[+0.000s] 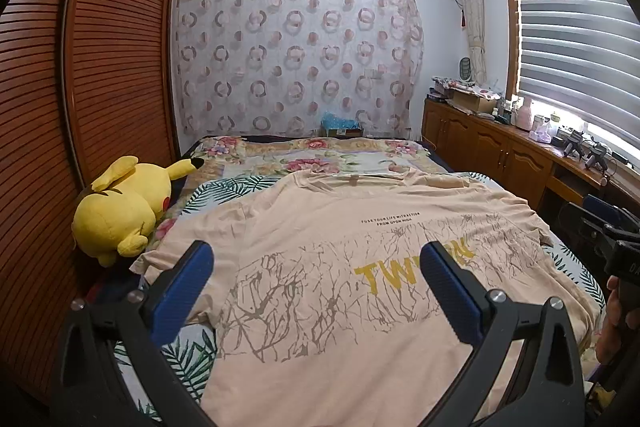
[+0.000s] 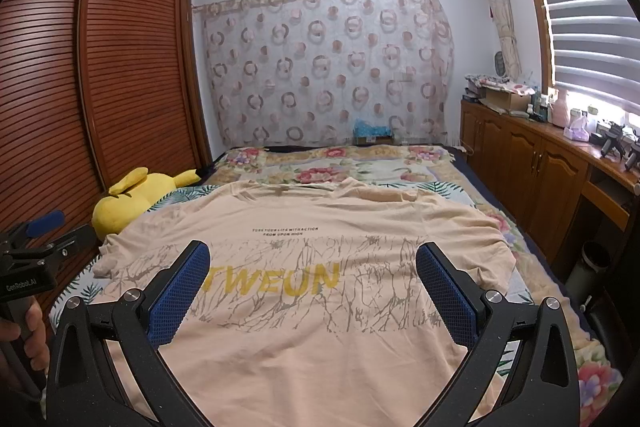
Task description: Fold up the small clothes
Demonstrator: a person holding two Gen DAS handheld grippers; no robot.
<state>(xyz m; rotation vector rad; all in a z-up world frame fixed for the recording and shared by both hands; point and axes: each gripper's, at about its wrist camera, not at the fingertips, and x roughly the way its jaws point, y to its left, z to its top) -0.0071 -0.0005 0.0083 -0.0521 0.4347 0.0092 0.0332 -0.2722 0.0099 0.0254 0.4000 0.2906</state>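
Observation:
A beige T-shirt (image 1: 320, 227) (image 2: 312, 327) with yellow lettering and a crack-like print lies spread flat on the bed, collar at the far end, hem nearest me. My left gripper (image 1: 316, 255) hangs open above the shirt's left half, nothing between its blue pads. Over the right half my right gripper (image 2: 313, 255) is held open and empty too. In the left wrist view the right gripper (image 1: 612, 231) shows at the right edge, held by a hand; the left gripper (image 2: 40, 227) shows at the left edge of the right wrist view.
A yellow plush toy (image 1: 124, 211) (image 2: 132, 199) lies at the bed's left edge by the slatted wooden wardrobe (image 1: 80, 67). Floral bedding (image 2: 340, 167) covers the far half of the bed. A low wooden cabinet (image 2: 540, 163) with clutter runs along the right wall under the window.

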